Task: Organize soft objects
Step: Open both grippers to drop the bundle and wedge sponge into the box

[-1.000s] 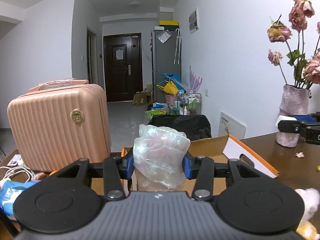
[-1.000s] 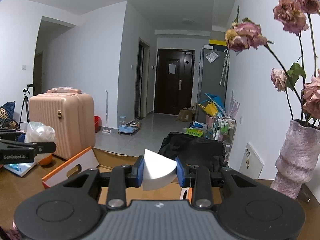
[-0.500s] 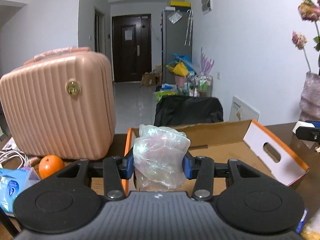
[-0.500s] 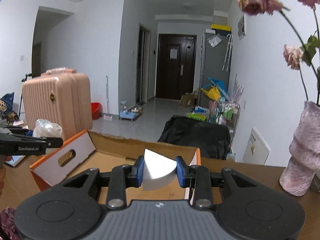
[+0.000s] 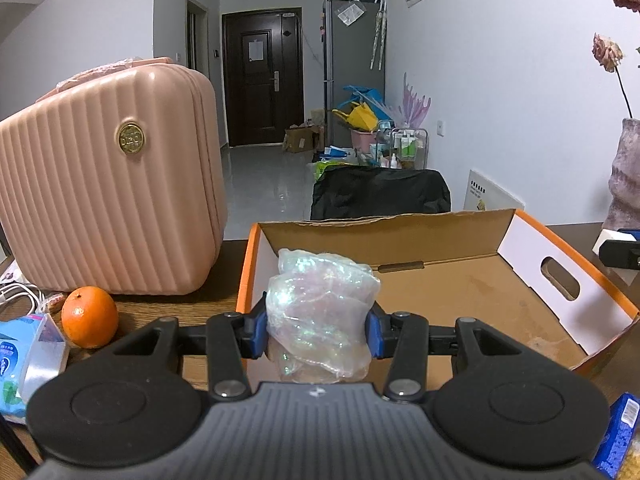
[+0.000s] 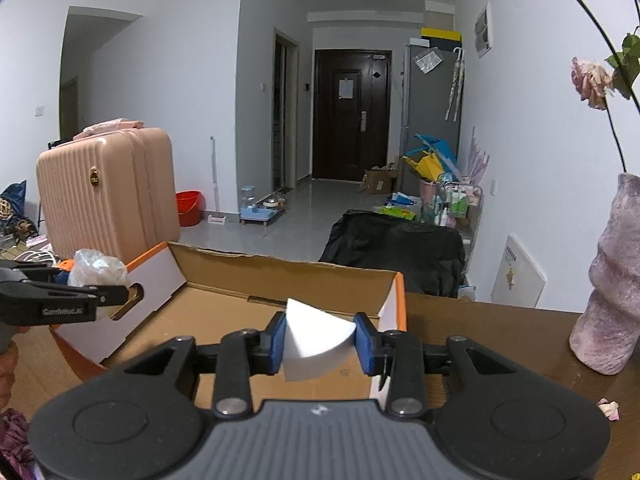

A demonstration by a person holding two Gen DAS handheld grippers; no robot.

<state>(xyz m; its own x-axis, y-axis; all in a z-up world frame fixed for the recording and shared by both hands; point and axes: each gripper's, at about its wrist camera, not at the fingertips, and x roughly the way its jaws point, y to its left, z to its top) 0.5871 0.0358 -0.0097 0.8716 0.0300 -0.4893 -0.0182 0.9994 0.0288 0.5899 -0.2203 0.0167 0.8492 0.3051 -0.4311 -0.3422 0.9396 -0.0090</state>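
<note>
The left claw (image 5: 316,330), jaws just easing wider, grips a crumpled iridescent plastic bag (image 5: 320,312) over the cardboard box (image 5: 460,292) on the desk. The right claw (image 6: 319,344), likewise loosening, seemingly pinches a white foam wedge (image 6: 314,344) above the box's right wall.

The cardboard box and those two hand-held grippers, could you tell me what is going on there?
A person is sorting soft things into the box. The left hand-held gripper holds a crumpled plastic bag and the right hand-held gripper a white sponge wedge, both over the box. Both jaws have just been opening, each thing between them.
</note>
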